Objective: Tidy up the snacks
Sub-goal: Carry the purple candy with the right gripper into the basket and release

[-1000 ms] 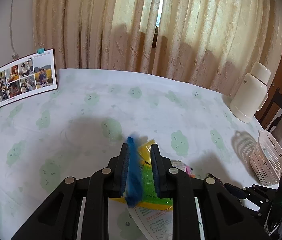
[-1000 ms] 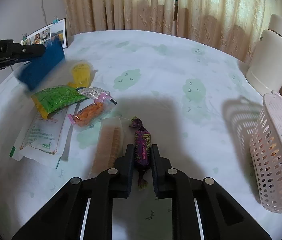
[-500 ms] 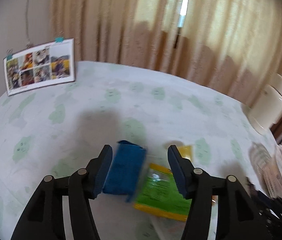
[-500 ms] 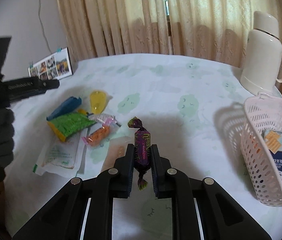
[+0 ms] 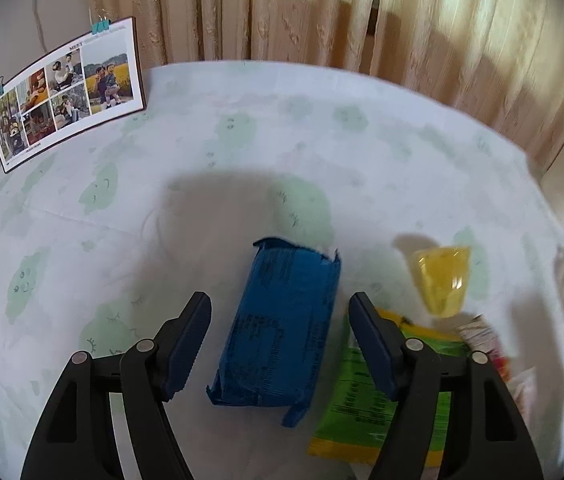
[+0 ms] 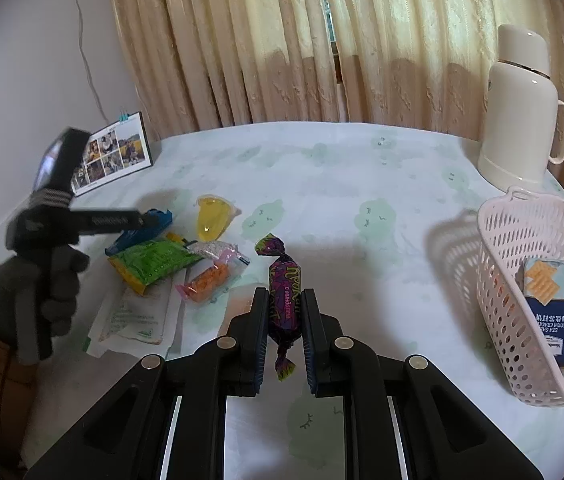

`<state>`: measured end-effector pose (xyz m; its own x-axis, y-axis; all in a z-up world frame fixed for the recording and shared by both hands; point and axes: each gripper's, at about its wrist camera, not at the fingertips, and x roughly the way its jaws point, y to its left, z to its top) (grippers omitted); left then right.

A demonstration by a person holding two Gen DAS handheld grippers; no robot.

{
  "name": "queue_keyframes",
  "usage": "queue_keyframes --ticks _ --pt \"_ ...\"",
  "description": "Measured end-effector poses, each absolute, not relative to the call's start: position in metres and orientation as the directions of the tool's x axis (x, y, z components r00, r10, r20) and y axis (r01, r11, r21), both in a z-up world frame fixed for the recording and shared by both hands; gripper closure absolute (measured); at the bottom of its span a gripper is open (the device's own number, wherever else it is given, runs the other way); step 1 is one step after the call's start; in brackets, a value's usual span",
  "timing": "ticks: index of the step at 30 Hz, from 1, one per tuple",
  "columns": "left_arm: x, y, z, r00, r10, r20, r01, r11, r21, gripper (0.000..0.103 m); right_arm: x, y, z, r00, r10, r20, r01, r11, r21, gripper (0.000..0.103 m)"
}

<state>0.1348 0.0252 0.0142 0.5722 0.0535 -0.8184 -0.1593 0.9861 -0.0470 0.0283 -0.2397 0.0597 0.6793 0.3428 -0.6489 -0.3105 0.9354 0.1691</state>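
Left wrist: blue packet (image 5: 282,326) lies between open hand-held gripper (image 5: 280,320) fingers

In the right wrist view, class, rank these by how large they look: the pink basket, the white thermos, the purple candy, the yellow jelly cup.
1. pink basket
2. white thermos
3. purple candy, though it is nearest the camera, clamped in the right gripper, which flatters it
4. yellow jelly cup

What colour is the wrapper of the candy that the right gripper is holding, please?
Dark purple twisted candy wrapper with yellow-green markings, clearest in the right wrist view.
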Motion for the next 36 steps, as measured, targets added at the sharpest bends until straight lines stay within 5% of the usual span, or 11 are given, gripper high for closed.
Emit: queue_keyframes --ticks 3,6,20,36 --pt "0.136 0.024 0.009 0.557 0.081 -0.826 -0.164 0.986 -0.014 0.063 0.026 -0.244 0.063 0.689 0.350 -0.635 -0.306 0.934 0.183 0.086" --pt "0.134 0.024 0.011 0.559 0.077 -0.826 -0.164 0.986 -0.019 0.065 0.025 -0.249 0.068 0.702 0.356 -0.617 -0.299 0.933 0.199 0.086" --pt "0.111 0.019 0.050 0.667 0.075 -0.741 -0.169 0.984 -0.052 0.065 0.018 -0.273 0.086 0.781 0.331 -0.530 -0.232 0.941 0.245 0.086" --pt "0.100 0.003 0.060 0.696 0.032 -0.718 -0.106 0.993 -0.059 0.065 0.019 -0.347 0.098 0.865 0.125 -0.486 0.052 0.941 0.334 0.086"
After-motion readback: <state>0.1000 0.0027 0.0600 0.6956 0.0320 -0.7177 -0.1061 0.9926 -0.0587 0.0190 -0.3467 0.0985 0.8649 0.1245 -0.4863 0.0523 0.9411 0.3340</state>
